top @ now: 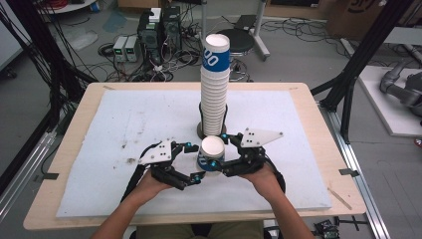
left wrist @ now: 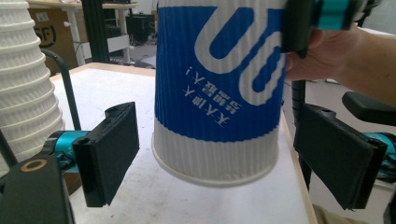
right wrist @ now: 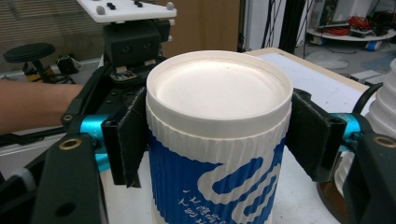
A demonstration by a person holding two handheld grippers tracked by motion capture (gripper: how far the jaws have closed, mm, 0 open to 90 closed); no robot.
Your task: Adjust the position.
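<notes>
Above the white mat (top: 124,124), the right gripper (top: 219,150) clamps an upturned cup (top: 211,152) near its base. The left gripper view shows the left gripper (left wrist: 215,154) spread wide, clear of the cup's rim.

A blue-and-white ribbed paper cup (top: 211,152) is hanging upside down, base up and rim clear of the white mat, just in front of a tall stack of upturned paper cups (top: 214,94) that is standing upright at the table's middle.

Cup stack (top: 214,94) just behind held cup (top: 211,153)
</notes>
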